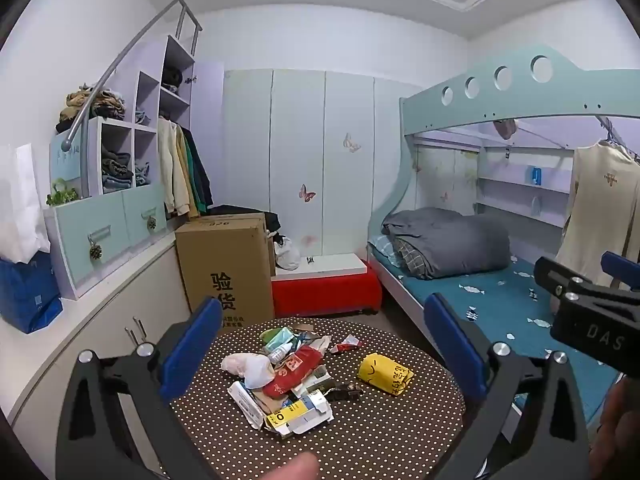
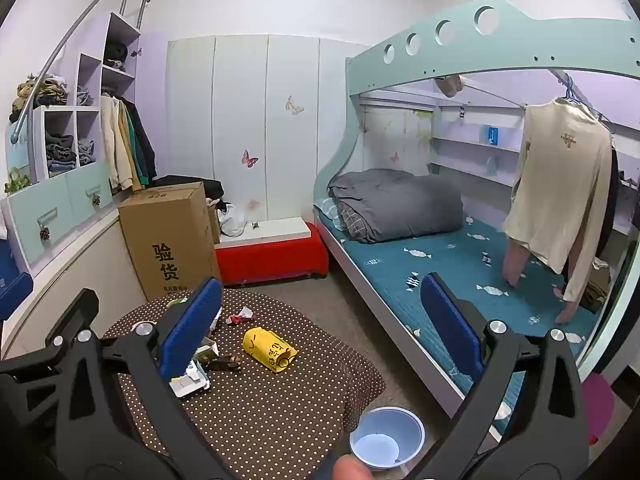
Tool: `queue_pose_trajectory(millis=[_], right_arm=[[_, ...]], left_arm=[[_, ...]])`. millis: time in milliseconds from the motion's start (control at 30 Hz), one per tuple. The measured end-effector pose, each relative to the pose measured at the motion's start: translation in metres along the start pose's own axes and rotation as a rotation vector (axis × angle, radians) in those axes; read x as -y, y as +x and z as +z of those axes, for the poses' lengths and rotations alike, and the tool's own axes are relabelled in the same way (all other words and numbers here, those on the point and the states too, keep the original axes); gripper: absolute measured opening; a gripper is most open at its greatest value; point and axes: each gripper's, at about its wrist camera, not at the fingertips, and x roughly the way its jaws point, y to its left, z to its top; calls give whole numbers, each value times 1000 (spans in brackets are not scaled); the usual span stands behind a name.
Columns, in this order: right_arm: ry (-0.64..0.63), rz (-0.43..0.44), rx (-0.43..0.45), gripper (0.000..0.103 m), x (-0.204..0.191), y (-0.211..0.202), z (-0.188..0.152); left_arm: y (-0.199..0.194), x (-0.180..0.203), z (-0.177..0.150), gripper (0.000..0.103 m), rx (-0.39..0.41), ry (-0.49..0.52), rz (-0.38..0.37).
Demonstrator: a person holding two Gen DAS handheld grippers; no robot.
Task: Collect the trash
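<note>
my left fingers (image 1: 322, 344) stand spread as wide as they go, blue pads either side of the lower middle of the left view, with nothing between them but air above the dotted worktop (image 1: 360, 432). my right fingers (image 2: 320, 320) are just as wide apart and hold nothing either; in the right view they frame the lower half of the picture.

the trash pile (image 1: 280, 376) lies in the centre of the worktop, in the lower middle of the left view: a crumpled white bag (image 1: 248, 364), a red wrapper (image 1: 292, 372), a flattened white and yellow carton (image 1: 288, 416), a small white bottle (image 1: 278, 355) and some green packaging at the far side. the pieces overlap so much that i cannot tell how many there are. a yellow crumpled packet (image 1: 384, 374) lies apart, right of the pile, and a small red and white wrapper (image 1: 346, 345) sits beyond it.

in the right view my left-hand blue pad covers most of the pile; only the carton's edge, a dark scrap and the yellow packet show clearly. a white paper cup (image 2: 387, 436) sits at the bottom centre there, its lower rim cut off behind a blurred fingertip (image 2: 352, 468), and i cannot tell what it rests on.

the other tool enters the right edge of the left view, only partly seen. a brown cardboard box (image 1: 228, 268) stands beyond the worktop, and a bunk bed (image 1: 500, 300) fills the right side.
</note>
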Motion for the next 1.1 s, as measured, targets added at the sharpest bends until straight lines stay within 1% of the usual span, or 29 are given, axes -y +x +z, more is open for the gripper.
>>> queue_pose_trajectory(millis=[100, 167, 200, 400, 467, 533, 667, 1100], right_arm=[[4, 1, -3, 97, 0, 0, 1], [4, -1, -1, 97, -1, 0, 1], [4, 0, 0, 97, -1, 0, 2], [10, 2, -6, 97, 1, 3, 0], [12, 5, -4, 97, 2, 2, 0], [7, 8, -4, 97, -4, 2, 4], [7, 13, 0, 97, -6, 2, 2], [0, 23, 0, 97, -3, 8, 3]], left_arm=[[0, 2, 1, 99, 3, 3, 0], [0, -2, 1, 99, 5, -19, -7], [5, -3, -6, 99, 3, -19, -6], [6, -7, -18, 99, 4, -27, -31], [7, -1, -11, 99, -6, -31, -30], [8, -1, -11, 99, -5, -36, -31], [8, -2, -11, 99, -8, -44, -42], [10, -1, -11, 99, -11, -46, -48]])
